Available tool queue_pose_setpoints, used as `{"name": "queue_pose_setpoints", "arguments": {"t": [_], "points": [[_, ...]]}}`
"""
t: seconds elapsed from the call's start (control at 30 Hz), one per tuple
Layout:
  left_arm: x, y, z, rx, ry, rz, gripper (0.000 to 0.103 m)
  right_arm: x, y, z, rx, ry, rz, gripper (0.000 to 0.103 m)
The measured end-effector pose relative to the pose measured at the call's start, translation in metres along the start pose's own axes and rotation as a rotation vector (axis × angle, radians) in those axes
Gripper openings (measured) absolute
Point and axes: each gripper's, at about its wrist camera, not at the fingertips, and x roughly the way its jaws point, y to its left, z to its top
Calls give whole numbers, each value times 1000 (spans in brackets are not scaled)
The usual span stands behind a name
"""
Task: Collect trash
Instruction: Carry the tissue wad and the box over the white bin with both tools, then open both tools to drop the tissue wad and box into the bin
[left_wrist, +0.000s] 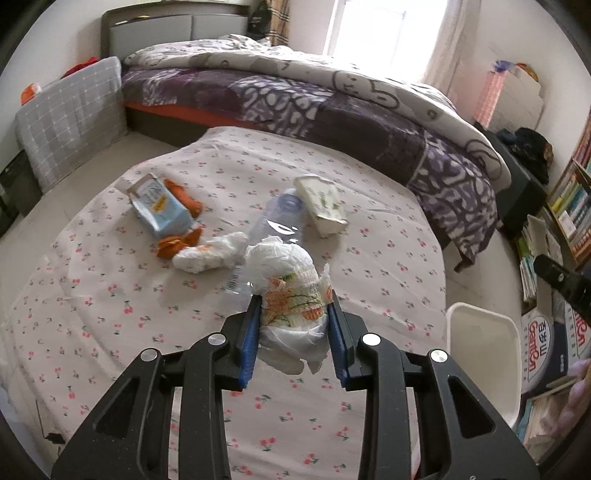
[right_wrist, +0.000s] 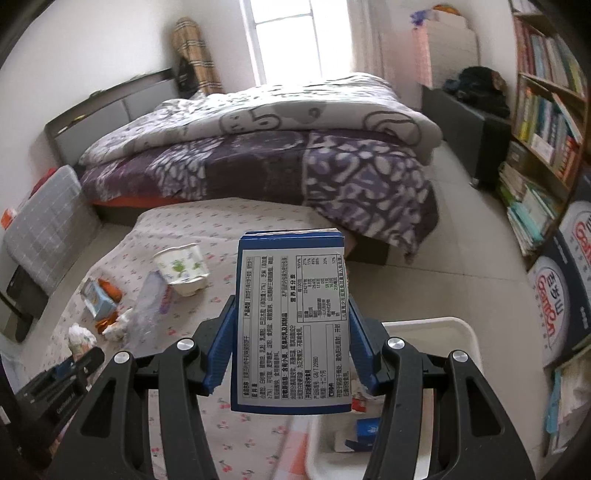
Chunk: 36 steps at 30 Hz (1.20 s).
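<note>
The left gripper (left_wrist: 293, 314), jaws clamped on a rolled diaper (left_wrist: 291, 291), holds it at frame center above the cloth-covered bench (left_wrist: 110, 332); the right gripper (right_wrist: 290, 332) grips a blue carton (right_wrist: 290, 317) over the white bin (right_wrist: 461, 332) at lower right.

The dark blue carton (right_wrist: 290, 321) carries a white panel of small Chinese print with a nutrition table; "GB/T 20980" is legible on it. The big box (right_wrist: 565, 291) by the bookshelf reads "GanGn" in red. A barcode shows on the clear bottle (left_wrist: 273, 236).
</note>
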Motion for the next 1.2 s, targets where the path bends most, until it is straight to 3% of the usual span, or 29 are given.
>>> {"name": "queue_pose_setpoints", "arguments": {"t": [0.5, 0.77, 0.93, 1.2], "points": [[6, -87, -28, 137, 28, -91, 32, -26, -89, 8, 151, -14, -116, 55], [5, -134, -46, 217, 56, -147, 32, -43, -127, 11, 237, -50, -165, 79], [6, -161, -57, 249, 75, -178, 32, -52, -148, 13, 288, -68, -181, 86], [10, -192, -66, 275, 101, -211, 32, -61, -168, 14, 338, -79, -178, 87]]}}
